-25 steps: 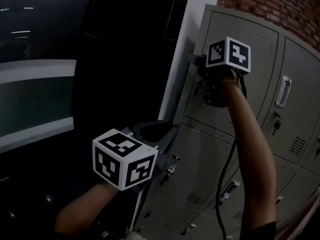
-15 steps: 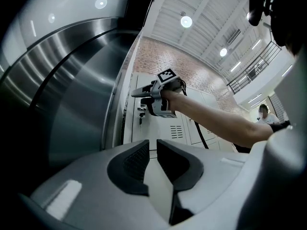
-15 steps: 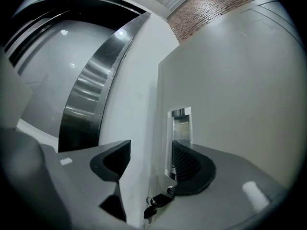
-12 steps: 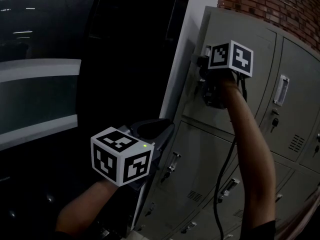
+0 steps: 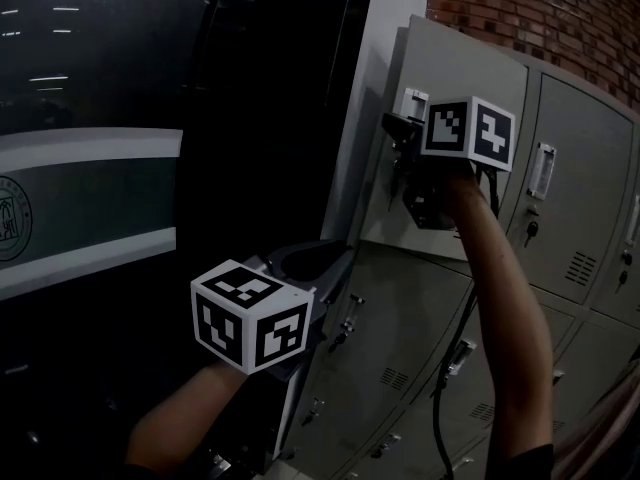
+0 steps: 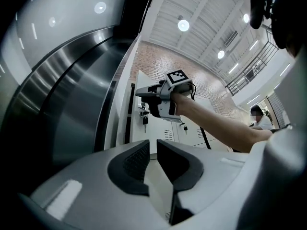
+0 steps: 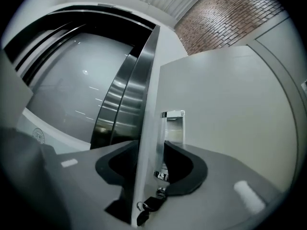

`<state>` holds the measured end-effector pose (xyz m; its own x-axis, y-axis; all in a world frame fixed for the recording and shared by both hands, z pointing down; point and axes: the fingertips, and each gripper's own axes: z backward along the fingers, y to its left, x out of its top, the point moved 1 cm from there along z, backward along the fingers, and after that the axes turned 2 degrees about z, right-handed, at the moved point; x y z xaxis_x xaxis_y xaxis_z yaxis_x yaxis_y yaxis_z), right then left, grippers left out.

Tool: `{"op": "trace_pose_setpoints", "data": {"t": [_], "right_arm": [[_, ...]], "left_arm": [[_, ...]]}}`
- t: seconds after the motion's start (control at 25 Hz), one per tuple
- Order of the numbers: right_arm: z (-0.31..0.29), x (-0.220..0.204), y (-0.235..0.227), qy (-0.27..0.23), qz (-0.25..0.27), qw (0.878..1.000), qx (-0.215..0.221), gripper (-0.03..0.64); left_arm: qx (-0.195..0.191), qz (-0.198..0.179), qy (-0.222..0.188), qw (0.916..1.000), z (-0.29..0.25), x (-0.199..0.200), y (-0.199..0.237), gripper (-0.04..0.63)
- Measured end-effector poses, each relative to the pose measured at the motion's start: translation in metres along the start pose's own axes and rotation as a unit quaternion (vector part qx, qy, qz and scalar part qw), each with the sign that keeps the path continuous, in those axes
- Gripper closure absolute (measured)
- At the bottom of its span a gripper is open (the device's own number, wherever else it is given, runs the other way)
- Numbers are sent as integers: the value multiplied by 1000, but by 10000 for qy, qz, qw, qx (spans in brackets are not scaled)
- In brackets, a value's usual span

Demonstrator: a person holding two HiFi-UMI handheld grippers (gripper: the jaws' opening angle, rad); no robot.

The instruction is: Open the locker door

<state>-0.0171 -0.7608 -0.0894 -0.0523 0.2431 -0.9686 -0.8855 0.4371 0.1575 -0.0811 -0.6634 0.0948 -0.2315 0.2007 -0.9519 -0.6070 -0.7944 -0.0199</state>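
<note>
The top-left grey locker door [image 5: 455, 68] has a metal pull handle [image 7: 173, 123] near its left edge and a key [image 7: 148, 205] hanging in the lock below it. My right gripper [image 5: 398, 133] straddles that left edge, one pad on the outer side and the other against the handle plate. Its jaws [image 7: 151, 162] are closing, with the door's edge between them. My left gripper [image 5: 320, 258] is held low by the cabinet's left side. Its pads [image 6: 152, 150] stand a narrow gap apart with nothing between them. The right gripper [image 6: 144, 94] also shows in the left gripper view.
More grey locker doors with handles and keys [image 5: 530, 228] fill the cabinet to the right and below. A white pillar [image 5: 375, 88] and dark glass panels [image 5: 90, 188] stand left of it, and a brick wall [image 5: 540, 18] above. A cable [image 5: 445, 368] hangs from the right arm.
The right gripper's marker cube has moved slightly right and down against the top-left door. The head view has turned a little. The left gripper has stayed in place.
</note>
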Motion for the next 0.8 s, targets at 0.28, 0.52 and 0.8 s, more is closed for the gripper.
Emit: {"op": "trace_pose_setpoints", "data": {"t": [0.28, 0.52, 0.8], "right_arm": [[43, 13, 31, -247, -180, 9993, 193, 458], [70, 21, 46, -433, -258, 9982, 327, 468], [120, 29, 41, -532, -172, 9975, 421, 488]], "left_arm": [[6, 139, -82, 9999, 35, 7, -28, 572], [-13, 302, -10, 9995, 46, 2, -39, 574], [-85, 359, -50, 9993, 36, 3, -78, 574]]}}
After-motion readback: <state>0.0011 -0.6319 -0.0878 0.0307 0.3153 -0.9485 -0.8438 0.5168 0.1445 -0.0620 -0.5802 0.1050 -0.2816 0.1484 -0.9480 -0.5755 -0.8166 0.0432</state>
